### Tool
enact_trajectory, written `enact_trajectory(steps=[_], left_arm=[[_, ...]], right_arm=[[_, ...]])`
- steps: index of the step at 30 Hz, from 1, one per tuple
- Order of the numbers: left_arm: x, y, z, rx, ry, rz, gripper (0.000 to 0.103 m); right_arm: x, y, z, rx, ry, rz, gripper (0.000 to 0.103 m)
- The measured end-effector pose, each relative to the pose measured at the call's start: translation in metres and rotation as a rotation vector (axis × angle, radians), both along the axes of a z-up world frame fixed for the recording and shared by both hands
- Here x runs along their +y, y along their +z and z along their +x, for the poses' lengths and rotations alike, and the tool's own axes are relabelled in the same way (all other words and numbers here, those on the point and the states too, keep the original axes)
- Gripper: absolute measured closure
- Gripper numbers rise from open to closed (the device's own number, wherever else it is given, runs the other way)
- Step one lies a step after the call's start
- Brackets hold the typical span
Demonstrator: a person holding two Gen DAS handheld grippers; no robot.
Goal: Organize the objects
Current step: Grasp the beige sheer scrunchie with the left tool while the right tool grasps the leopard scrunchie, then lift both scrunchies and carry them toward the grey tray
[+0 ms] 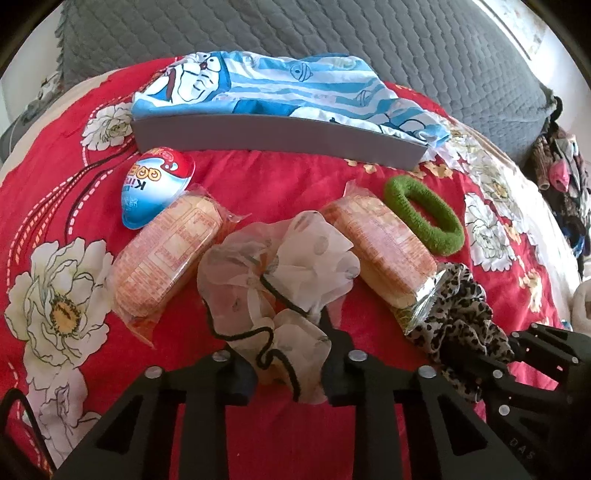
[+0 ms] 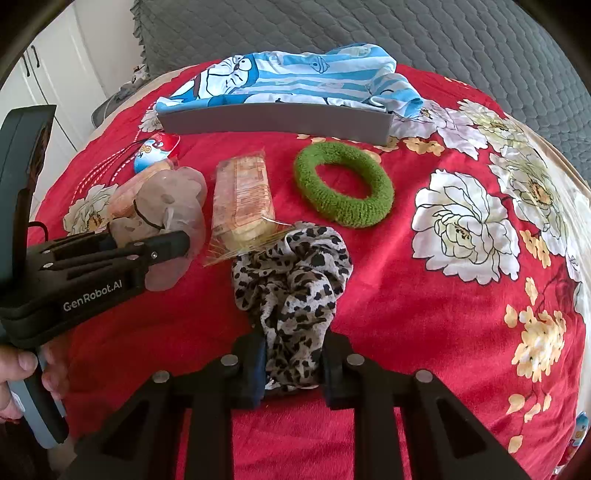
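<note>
- Gray box (image 1: 273,138) at the far side of the red floral bedspread (image 1: 280,184), long wall facing the cameras; seen again from the right wrist (image 2: 275,123).
- Filled with a blue-and-white striped cartoon cloth (image 1: 266,86), bulging above the rim and spilling over the right-hand end onto the bedspread (image 2: 400,94). Nothing else visible inside; interior floor hidden by the cloth.
- In front of the box, all loose on the bedspread: red-white-blue egg-shaped snack pack (image 1: 157,184) near the box's left end, touching the left wrapped cake (image 1: 166,254).
- Second wrapped cake (image 1: 384,247) to the right, one end resting against the leopard-print scrunchie (image 1: 458,314); same cake in the right wrist view (image 2: 243,199).
- Green fuzzy hair ring (image 1: 424,216) just beside that cake, lying flat and apart from the box (image 2: 343,184).
- Left gripper (image 1: 288,373) closed most of the way on the sheer polka-dot scrunchie (image 1: 273,280), fabric and its black elastic pinched between the pads; scrunchie lying between the two cakes (image 2: 162,206).
- Right gripper (image 2: 293,369) narrowed onto the leopard-print scrunchie (image 2: 291,288), fabric bunched between both pads, the rest of it draped on the bedspread.
- Gray quilted cover (image 1: 332,33) beyond the box.
</note>
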State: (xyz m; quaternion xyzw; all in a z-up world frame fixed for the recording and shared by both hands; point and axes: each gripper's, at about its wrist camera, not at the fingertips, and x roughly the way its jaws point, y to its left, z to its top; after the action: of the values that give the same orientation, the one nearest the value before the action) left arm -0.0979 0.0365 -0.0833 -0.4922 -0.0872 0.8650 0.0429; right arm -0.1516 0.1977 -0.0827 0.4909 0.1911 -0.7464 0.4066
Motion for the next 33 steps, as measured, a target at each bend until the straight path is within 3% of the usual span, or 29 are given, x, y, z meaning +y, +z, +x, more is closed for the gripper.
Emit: enact_trajectory(steps=[9,33], left_arm=[[-0.001,0.010,0.007,0.031,-0.007,-0.012,0.087],[0.000,0.040,0.036,0.067,-0.016,-0.058,0.088]], right_arm=[[0.002,0.002,0.000,-0.019,0.002,-0.006,0.084],[0.021,0.025,0.002,-0.048,0.021,-0.064,0.090]])
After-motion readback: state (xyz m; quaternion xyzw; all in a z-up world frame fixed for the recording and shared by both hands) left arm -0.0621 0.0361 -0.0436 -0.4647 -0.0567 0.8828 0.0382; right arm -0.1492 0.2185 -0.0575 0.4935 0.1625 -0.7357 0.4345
